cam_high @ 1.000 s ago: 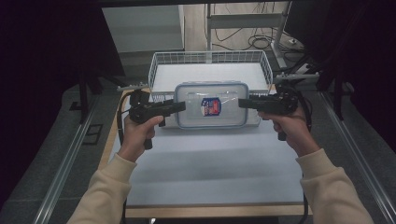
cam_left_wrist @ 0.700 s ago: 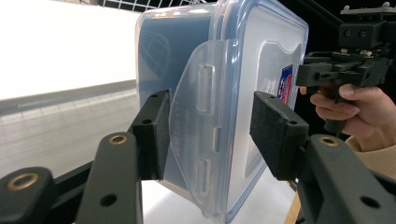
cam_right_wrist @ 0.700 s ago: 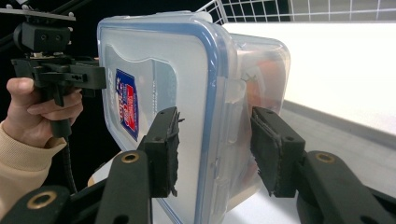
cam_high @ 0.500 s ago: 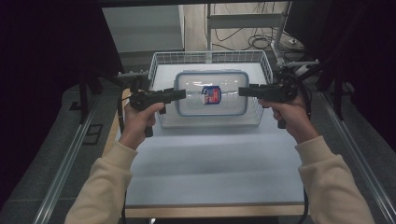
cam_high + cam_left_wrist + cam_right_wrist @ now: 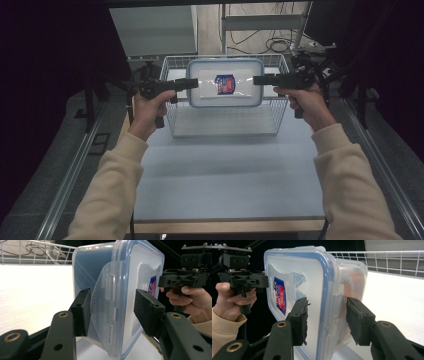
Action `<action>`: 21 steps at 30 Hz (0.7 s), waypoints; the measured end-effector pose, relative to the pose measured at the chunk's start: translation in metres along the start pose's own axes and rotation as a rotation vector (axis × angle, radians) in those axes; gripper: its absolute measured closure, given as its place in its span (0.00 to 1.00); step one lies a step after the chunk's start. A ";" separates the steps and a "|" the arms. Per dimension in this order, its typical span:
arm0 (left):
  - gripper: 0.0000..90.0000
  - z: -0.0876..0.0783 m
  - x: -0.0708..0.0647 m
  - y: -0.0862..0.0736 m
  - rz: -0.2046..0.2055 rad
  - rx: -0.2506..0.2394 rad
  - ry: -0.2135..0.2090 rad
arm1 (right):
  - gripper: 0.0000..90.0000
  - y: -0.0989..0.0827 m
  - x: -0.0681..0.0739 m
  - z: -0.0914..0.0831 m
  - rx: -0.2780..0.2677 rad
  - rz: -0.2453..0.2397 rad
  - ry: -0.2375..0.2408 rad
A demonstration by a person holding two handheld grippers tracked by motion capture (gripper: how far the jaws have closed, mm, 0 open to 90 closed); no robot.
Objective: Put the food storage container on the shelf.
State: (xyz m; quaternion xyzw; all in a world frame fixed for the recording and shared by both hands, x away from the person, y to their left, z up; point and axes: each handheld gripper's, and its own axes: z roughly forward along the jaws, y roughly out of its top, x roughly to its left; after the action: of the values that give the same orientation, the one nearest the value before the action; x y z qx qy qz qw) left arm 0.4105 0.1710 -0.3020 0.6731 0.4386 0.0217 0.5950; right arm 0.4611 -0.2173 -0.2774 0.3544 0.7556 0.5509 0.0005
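A clear plastic container (image 5: 225, 82) with a blue-rimmed lid and a red and blue label hangs in the air over the wire basket (image 5: 280, 115). My left gripper (image 5: 192, 83) is shut on its left end and my right gripper (image 5: 257, 80) on its right end. In the left gripper view the pads clamp the container (image 5: 120, 277) across base and lid, either side of a side latch, with the left gripper (image 5: 112, 312) pressing on it. In the right gripper view the right gripper (image 5: 325, 320) pinches the container (image 5: 297, 272) the same way; something orange shows inside.
The white-floored wire basket stands at the far end of the pale table (image 5: 225, 175). Metal rails (image 5: 75, 165) run along both sides of the table. Cables and a stand lie on the floor behind the basket.
Both hands have carried the container up and away from the person, from the table just in front of the basket to above the basket. Both grips stay the same.
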 end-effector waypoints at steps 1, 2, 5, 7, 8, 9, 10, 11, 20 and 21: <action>0.55 0.003 0.006 0.005 -0.011 0.007 0.002 | 0.59 0.003 -0.003 0.003 0.006 0.005 0.001; 0.55 0.003 0.006 0.005 -0.011 0.007 0.002 | 0.59 0.003 -0.003 0.003 0.006 0.005 0.001; 0.55 0.007 0.014 0.009 -0.026 0.006 0.000 | 0.59 0.011 -0.012 0.011 0.016 0.020 -0.001; 0.55 0.010 0.019 0.012 -0.034 0.001 -0.003 | 0.59 0.012 -0.013 0.012 0.021 0.028 -0.003; 0.55 0.013 0.023 0.014 -0.039 0.005 -0.005 | 0.59 0.014 -0.015 0.014 0.021 0.032 -0.004; 0.55 0.017 0.029 0.016 -0.058 0.011 -0.005 | 0.59 0.017 -0.021 0.018 0.025 0.041 -0.010; 0.55 0.017 0.029 0.016 -0.058 0.011 -0.005 | 0.59 0.017 -0.021 0.018 0.025 0.041 -0.010; 0.55 0.019 0.031 0.017 -0.064 0.014 -0.005 | 0.59 0.018 -0.024 0.020 0.027 0.044 -0.012; 0.55 0.034 0.047 0.021 -0.100 0.042 -0.007 | 0.58 0.021 -0.043 0.031 0.038 0.098 -0.018; 0.55 0.034 0.047 0.021 -0.100 0.042 -0.007 | 0.58 0.021 -0.043 0.031 0.038 0.098 -0.018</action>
State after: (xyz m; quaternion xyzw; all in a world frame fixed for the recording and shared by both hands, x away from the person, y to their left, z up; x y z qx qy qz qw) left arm 0.4700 0.1756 -0.3173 0.6628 0.4700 -0.0196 0.5826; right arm 0.5166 -0.2118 -0.2889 0.3958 0.7477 0.5326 -0.0265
